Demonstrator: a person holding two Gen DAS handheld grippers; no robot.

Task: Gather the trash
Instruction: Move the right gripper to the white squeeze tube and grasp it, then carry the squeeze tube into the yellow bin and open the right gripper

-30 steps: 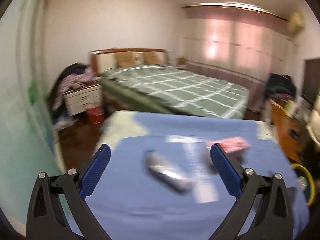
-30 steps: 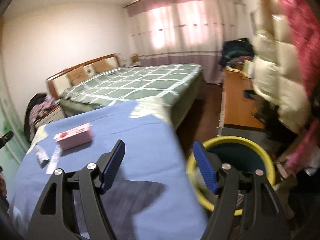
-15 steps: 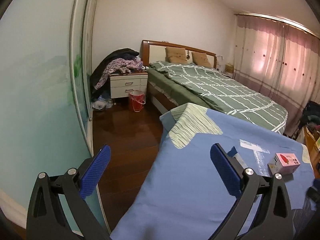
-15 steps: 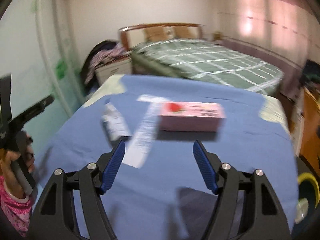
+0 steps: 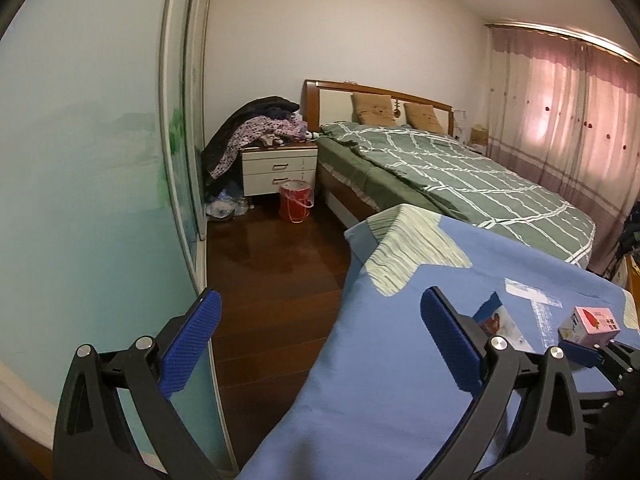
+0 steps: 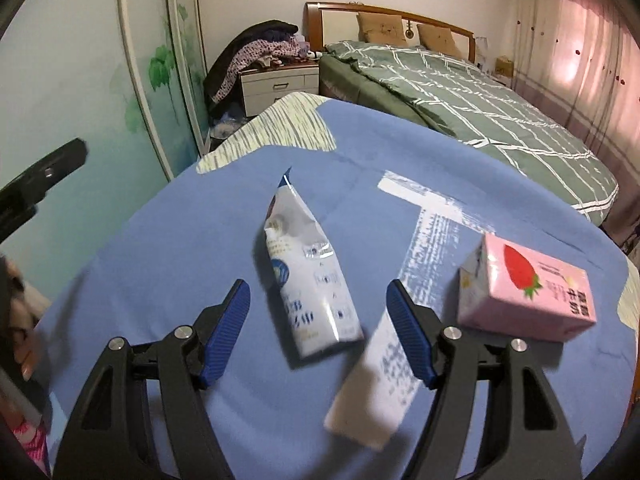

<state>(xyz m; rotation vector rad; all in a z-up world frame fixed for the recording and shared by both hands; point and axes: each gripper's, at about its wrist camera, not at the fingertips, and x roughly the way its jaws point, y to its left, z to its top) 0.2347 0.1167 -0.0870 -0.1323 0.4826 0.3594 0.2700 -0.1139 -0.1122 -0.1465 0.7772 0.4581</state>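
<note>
Right gripper, fingers wide and empty, over crumpled white foil snack wrapper on blue-clothed counter: likely light, slippery, crushable — pinch across its middle.

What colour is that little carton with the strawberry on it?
Pink, with a red strawberry; the carton shows best in the right wrist view.

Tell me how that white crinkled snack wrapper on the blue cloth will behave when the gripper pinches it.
The white crinkled snack wrapper looks flattened and torn open at its top, so it is probably light and near empty. Its creased film should crumple rather than resist. The glossy surface may slip between the right gripper pads, so pinching across the middle seems safest.
</note>
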